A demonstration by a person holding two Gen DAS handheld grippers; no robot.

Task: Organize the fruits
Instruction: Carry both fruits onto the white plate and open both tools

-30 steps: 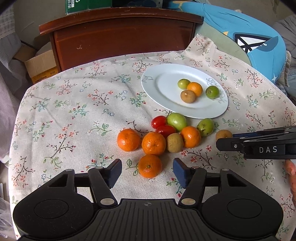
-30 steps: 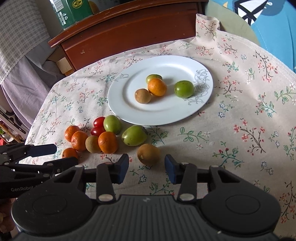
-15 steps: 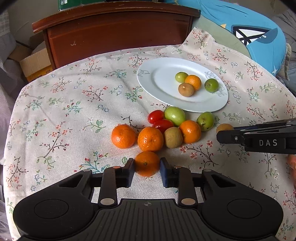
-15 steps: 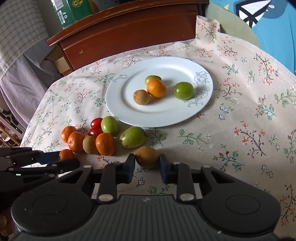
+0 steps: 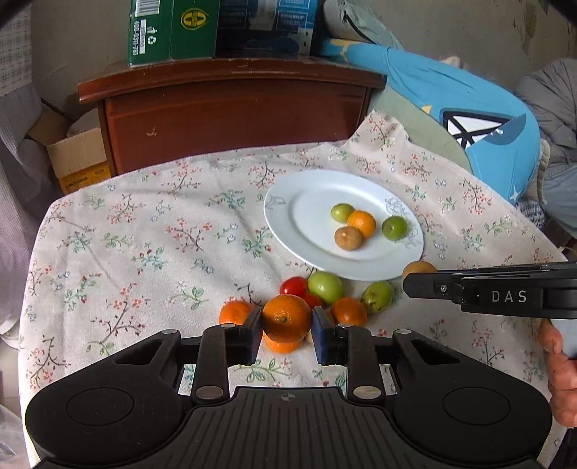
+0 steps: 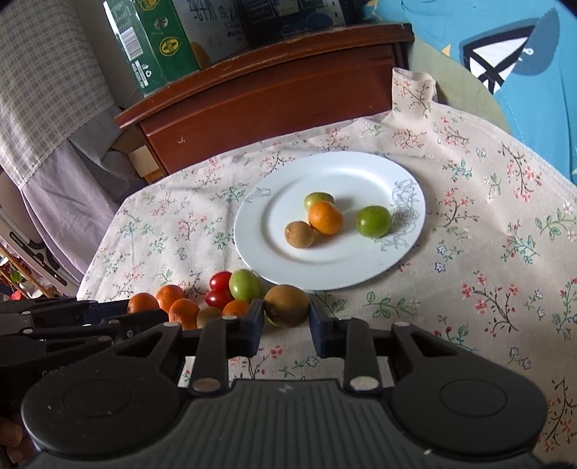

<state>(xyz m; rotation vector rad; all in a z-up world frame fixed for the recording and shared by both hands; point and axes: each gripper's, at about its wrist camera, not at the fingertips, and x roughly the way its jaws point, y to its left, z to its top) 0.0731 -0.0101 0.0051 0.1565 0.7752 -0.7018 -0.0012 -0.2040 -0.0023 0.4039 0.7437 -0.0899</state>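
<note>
**Left wrist view: two fruits gripped above a crowded cloth**

Left wrist view, from left: a cardboard box (image 5: 77,158) sits on the floor beside a dark wooden cabinet (image 5: 230,108) topped with a green carton (image 5: 169,32). On the floral tablecloth (image 5: 144,245), the left gripper (image 5: 286,324), whose jaws have just been closing, clamps an orange (image 5: 286,317) between its pads. That orange hides part of another below it; loose oranges, two red tomatoes (image 5: 294,285) and green fruits crowd behind. Farther back, the white plate (image 5: 306,223) carries four fruits. At the right the other gripper's dark body cuts across, partly covering a brown fruit.

Right wrist view: the left tool's black frame blocks the lower left, and the loose pile is partly masked by the near finger. The right gripper (image 6: 286,321), jaws also just closed in, pinches a brown kiwi-like fruit (image 6: 287,305). Whether either fruit clears the cloth is hard to judge. A blue cushion (image 6: 533,72) is cut off at the right.
</note>
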